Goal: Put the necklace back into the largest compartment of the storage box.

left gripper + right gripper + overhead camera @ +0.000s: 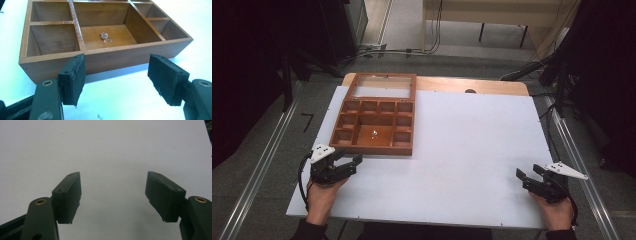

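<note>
Both claws gaping over the white worktop [472, 150]

The left claw [352, 161] is hovering wide open and empty just before the wooden box [374, 147], whose middle compartment is holding a small trinket [105, 37]. The right claw [528, 172] is resting wide open, empty, well apart.

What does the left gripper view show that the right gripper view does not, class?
Left gripper view alone: the wooden compartment box close ahead, with a small piece of jewellery lying in its large middle compartment. Right gripper view alone: bare white tabletop beyond the right gripper. Both share black jaws standing wide apart, as on the left gripper, holding nothing, over the white surface.
</note>
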